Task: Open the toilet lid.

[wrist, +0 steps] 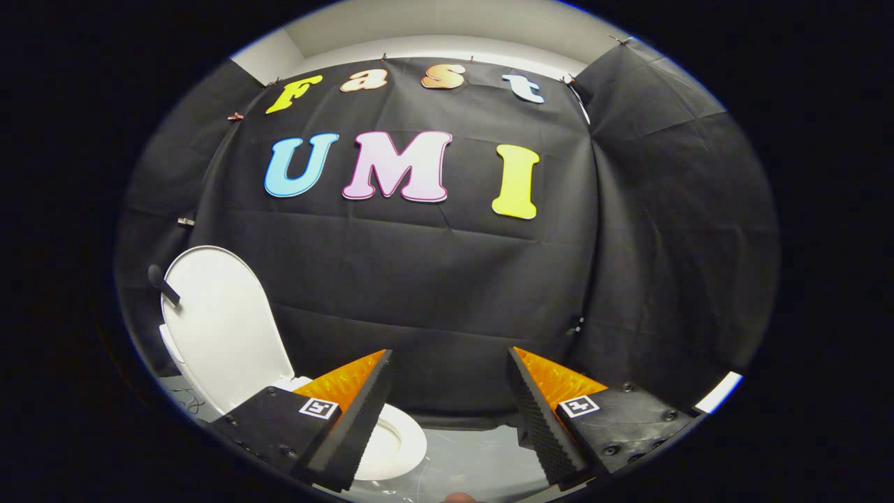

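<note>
A white toilet stands low on the left, partly behind my left finger (pixel 349 419). Its lid (pixel 220 325) is raised upright, leaning back toward the left wall. The seat and bowl rim (pixel 401 440) show just past the left finger's tip. My gripper (pixel 450 360) is open, with a wide gap between the fingers and nothing in it. The toilet lies to the left of that gap, apart from both fingers. The right finger (pixel 541 412) points at the black cloth.
Black cloth walls (pixel 433 279) close the booth ahead and on both sides. A grey shiny floor (pixel 475 454) runs below the fingers. A small dark knob or handle (pixel 159 279) sticks out by the lid's upper left edge.
</note>
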Tool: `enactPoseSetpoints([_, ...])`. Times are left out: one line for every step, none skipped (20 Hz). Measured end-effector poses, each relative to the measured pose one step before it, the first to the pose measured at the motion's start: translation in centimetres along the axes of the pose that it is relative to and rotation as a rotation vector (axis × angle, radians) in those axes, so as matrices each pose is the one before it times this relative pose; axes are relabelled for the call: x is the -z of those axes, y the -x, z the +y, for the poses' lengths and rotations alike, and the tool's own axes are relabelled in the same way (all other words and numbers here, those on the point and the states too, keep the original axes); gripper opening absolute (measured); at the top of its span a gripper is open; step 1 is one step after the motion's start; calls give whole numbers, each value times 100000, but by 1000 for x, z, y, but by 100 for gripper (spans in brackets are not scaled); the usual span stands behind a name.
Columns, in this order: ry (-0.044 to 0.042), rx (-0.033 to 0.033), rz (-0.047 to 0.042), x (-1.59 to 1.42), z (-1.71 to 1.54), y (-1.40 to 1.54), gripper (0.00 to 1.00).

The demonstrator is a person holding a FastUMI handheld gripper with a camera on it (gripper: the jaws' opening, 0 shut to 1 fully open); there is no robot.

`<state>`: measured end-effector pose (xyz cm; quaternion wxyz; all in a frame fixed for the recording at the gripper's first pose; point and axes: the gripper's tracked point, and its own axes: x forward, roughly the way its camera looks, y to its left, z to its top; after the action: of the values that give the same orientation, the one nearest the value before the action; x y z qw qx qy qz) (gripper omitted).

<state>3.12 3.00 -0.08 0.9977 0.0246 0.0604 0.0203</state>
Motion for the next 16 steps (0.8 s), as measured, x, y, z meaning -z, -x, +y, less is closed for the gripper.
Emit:
enactPoseSetpoints([-386,795,-1089,143,-456,72,99])
enactPoseSetpoints([-36,674,-902,134,-282,-19,99])
enactPoseSetpoints([548,636,-1122,70,-302,-38,99])
enactPoseSetpoints([575,558,-1005,-24,-231,-3,99])
enactPoseSetpoints([72,399,-1208,-157,-175,60,99])
enactPoseSetpoints([-213,-273,-337,-49,52,54,99])
enactPoseSetpoints([-135,-716,-159,110,201,67,99])
enactPoseSetpoints([341,-32,-200,71,61,-4,99])
enactPoseSetpoints([479,-236,153,136,116,-88,98])
enactPoseSetpoints([220,-925,456,180,227,36,98])
enactPoseSetpoints([345,-745,535,247,315,-59,99])
enactPoseSetpoints([426,-575,395,143,336,-39,99])
enactPoseSetpoints([173,-736,466,84,358,-21,99])
enactPoseSetpoints([67,-550,190,64,242,5,99])
enactPoseSetpoints([245,-326,358,73,117,-1,99])
enactPoseSetpoints([227,-433,449,136,202,-23,99])
